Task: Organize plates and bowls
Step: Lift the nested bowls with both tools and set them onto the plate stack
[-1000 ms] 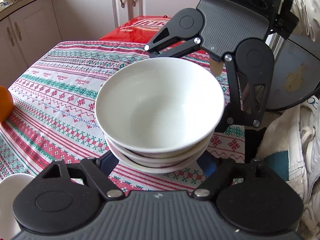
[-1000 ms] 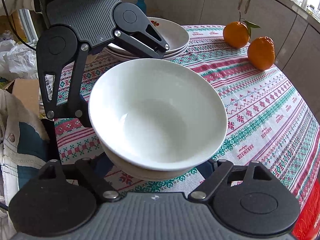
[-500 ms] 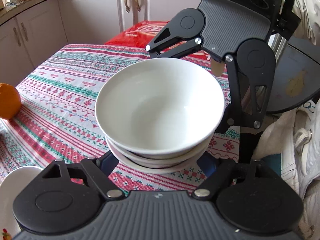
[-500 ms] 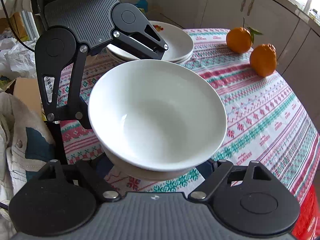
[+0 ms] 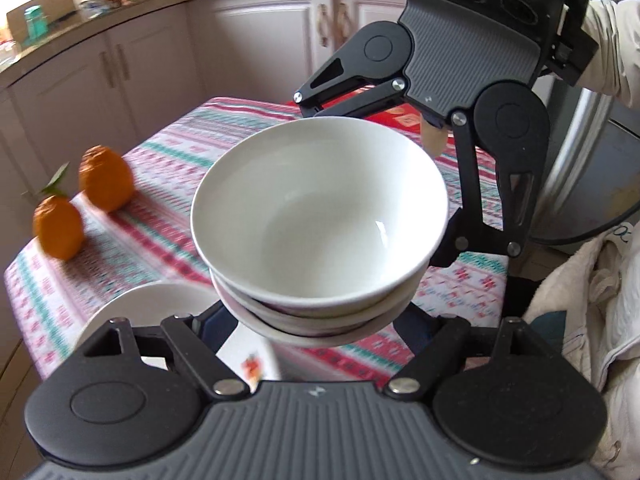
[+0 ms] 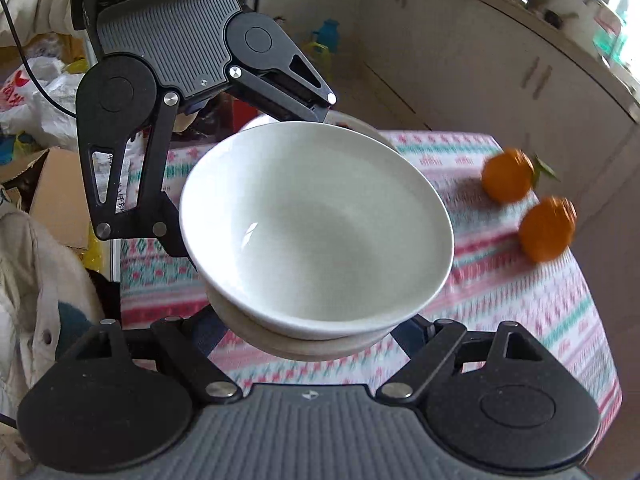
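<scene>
A stack of white bowls (image 5: 320, 216) is held between both grippers, lifted above the patterned tablecloth (image 5: 160, 216). It also shows in the right wrist view (image 6: 316, 224). My left gripper (image 5: 316, 320) has its fingers spread around the near side of the stack, fingertips hidden under it. My right gripper (image 6: 312, 328) holds the opposite side the same way. Each gripper's body faces the other across the stack. A pile of white plates (image 5: 160, 308) lies on the table below the left gripper; its rim shows behind the bowls in the right wrist view (image 6: 360, 126).
Two oranges (image 5: 80, 208) sit near the table's edge, also in the right wrist view (image 6: 528, 204). White kitchen cabinets (image 5: 160, 60) stand beyond the table. A cardboard box and plastic bags (image 6: 40, 120) lie on the floor. Padded cloth (image 5: 592, 320) hangs at the side.
Both grippers have lifted the bowl stack and swung it across the table toward the plates. The oranges and plate pile have come into the left wrist view.
</scene>
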The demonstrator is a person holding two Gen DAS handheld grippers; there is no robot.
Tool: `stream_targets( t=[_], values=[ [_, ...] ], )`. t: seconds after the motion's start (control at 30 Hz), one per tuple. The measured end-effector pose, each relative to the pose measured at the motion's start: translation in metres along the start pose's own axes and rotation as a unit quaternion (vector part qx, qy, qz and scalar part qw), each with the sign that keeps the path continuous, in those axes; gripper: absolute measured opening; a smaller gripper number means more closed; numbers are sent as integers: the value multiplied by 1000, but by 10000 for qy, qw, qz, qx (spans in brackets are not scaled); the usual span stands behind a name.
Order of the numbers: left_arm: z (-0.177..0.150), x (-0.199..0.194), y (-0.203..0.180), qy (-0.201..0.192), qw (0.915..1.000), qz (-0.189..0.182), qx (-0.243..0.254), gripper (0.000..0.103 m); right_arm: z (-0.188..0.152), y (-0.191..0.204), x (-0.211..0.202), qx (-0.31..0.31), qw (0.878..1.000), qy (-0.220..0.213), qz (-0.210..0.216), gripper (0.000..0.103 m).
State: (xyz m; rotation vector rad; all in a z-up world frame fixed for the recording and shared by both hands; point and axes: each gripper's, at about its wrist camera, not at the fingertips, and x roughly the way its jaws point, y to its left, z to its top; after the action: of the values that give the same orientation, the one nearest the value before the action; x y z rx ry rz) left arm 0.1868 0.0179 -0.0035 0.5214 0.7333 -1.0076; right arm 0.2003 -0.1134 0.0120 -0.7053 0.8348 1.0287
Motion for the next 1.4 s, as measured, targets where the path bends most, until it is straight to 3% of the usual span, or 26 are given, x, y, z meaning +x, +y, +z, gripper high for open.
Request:
stream_targets(
  t=[0.33, 0.6, 0.9, 1.4],
  values=[
    [-26, -22, 38, 87, 9965, 667, -488, 83, 57, -19, 42, -694, 9972, -117, 245, 89],
    [-45, -18, 59, 269, 9929, 901, -723, 83, 81, -27, 82, -821, 9957, -12, 439, 89],
    [-56, -17, 72, 328, 9908, 962, -894, 83, 93, -40, 109, -696, 9958, -10, 593, 89],
    [-62, -16, 81, 244, 9898, 871, -1103, 84, 89, -43, 108, -504, 9969, -12, 600, 89]
  ],
)
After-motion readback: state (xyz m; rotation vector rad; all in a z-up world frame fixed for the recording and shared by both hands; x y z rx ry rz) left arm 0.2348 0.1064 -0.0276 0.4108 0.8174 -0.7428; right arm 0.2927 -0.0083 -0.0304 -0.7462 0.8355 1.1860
